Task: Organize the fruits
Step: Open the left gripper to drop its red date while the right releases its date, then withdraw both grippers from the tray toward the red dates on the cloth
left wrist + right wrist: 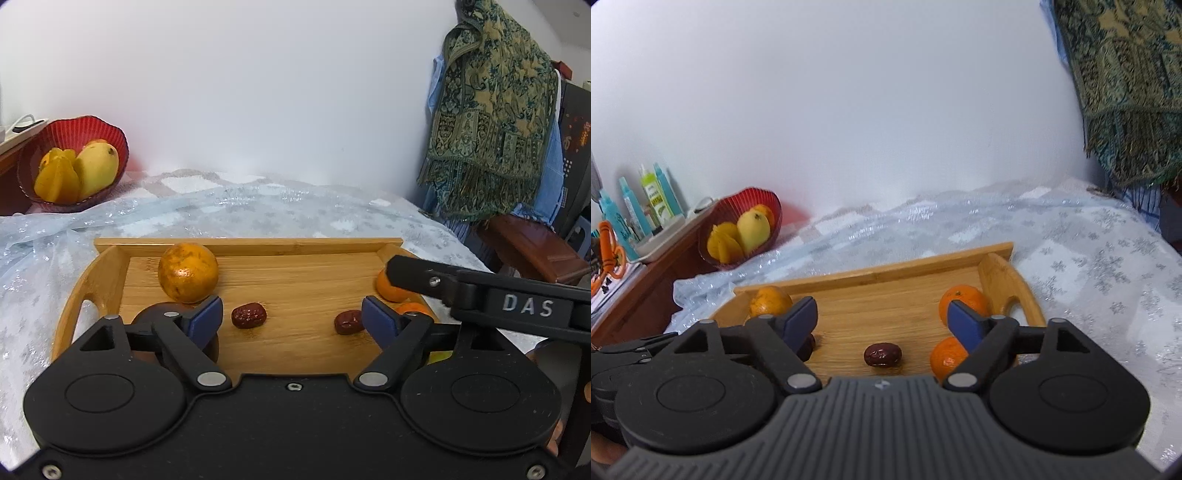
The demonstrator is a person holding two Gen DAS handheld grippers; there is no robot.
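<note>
A bamboo tray (295, 242) (871, 275) lies on the snowflake cloth. It holds a large orange (187, 272) (770, 301) at the back left, two red dates (248, 315) (347, 322), and two small oranges at the right (962, 301) (947, 356). One date (882, 354) lies between my right fingers. My left gripper (293, 319) is open over the tray's front. My right gripper (882, 319) is open and empty over the tray. A dark round fruit (155, 314) sits behind my left finger.
A red bowl (79, 125) (746, 197) with a mango and yellow fruit stands at the back left by the wall. Bottles (657, 199) stand on a wooden shelf at the left. A patterned shawl (491, 122) hangs at the right above a wooden stool (532, 247).
</note>
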